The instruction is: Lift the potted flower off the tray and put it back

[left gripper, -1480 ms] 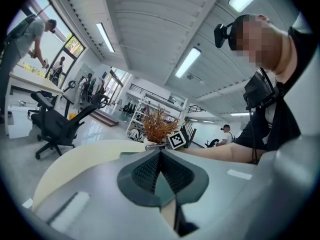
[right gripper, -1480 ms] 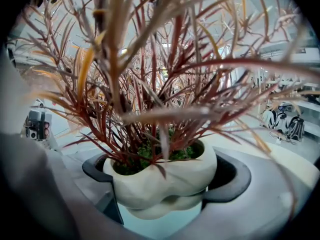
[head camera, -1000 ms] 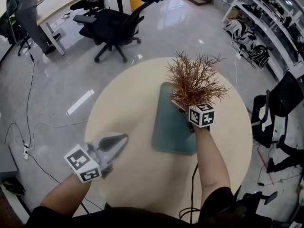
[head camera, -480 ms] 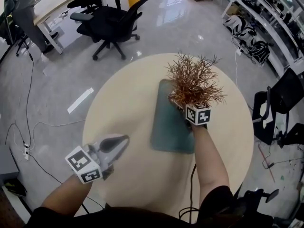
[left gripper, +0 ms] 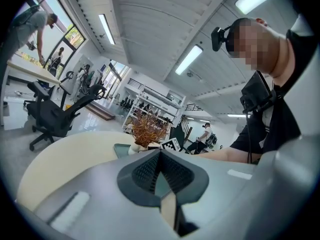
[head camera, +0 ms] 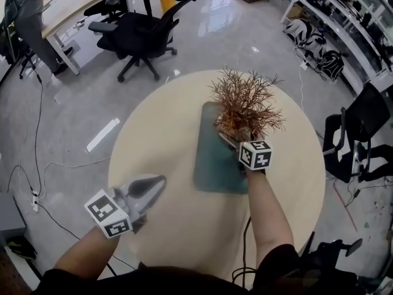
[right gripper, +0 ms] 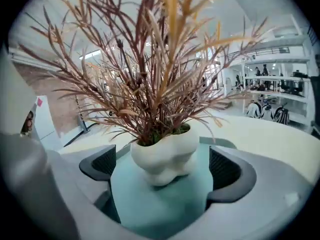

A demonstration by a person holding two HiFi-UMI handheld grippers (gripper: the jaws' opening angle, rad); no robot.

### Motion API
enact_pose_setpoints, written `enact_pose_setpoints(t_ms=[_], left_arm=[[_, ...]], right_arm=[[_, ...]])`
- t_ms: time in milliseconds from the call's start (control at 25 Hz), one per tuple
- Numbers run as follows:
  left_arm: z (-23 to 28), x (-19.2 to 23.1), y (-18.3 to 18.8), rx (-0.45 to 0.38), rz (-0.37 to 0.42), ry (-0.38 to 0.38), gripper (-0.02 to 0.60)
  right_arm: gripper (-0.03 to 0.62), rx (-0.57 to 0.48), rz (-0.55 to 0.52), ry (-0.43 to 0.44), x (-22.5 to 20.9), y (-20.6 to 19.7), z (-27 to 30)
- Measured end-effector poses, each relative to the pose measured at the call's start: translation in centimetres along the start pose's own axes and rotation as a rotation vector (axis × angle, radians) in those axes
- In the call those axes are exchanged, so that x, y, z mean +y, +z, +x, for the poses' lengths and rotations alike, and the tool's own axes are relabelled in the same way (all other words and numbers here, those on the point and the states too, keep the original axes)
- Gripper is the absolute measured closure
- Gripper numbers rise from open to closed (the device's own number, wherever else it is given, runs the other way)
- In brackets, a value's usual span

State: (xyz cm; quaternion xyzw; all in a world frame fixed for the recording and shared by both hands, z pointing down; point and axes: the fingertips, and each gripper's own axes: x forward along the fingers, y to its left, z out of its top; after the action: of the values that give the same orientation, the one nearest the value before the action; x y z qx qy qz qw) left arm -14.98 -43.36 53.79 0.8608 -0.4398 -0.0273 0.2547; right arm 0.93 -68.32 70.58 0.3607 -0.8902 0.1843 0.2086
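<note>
Both jaws of my right gripper [right gripper: 164, 168] have just opened wide around the potted flower [head camera: 244, 106], upright on the tray [head camera: 212, 165], stems skyward; left gripper [left gripper: 159, 159] closed.

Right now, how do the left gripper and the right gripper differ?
The left gripper is shut and empty; the right gripper has just been opening its jaws, which stand wide around the white flower pot, pads clear of it. The left gripper hangs over the round table; the right gripper is over the teal tray. Both carry a marker cube.

Head view steeply down over table [head camera: 159, 140]; right gripper view close on potted flower [right gripper: 165, 156]; all share it.
</note>
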Motion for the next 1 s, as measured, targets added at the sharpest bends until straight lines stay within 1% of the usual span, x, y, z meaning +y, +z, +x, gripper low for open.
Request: enact_pose_setpoints(t_ms=[160,360,480,680,1000], left_arm=[[-0.5,-0.8,0.5,-0.007,0.013,-0.007,0.586],[-1.6,-1.9,1.6,-0.021,0.027,-0.016,0.586],[-2.3,-2.6,2.4,-0.029,0.039,-0.023,0.586],[-4.6,-3.7,3.7,-0.049,0.062,-0.024,0.586],[-8.5,-5.4,6.9,-0.094,0.103,-0.055,0.586]], right_arm=[[0.013,-0.011,0.014,-0.007,0.4,-0.1,-1.8],[0.060,-0.024,0.039,-0.014,1.3,-0.1,-4.5],[0.100,-0.046,0.067,-0.011,1.8,0.1,-6.6],[0.189,-0.093,0.096,-0.016,3.1,0.7,-10.5],[0.299,-0.178,0.071,-0.058,6.0,4.7,-17.1]])
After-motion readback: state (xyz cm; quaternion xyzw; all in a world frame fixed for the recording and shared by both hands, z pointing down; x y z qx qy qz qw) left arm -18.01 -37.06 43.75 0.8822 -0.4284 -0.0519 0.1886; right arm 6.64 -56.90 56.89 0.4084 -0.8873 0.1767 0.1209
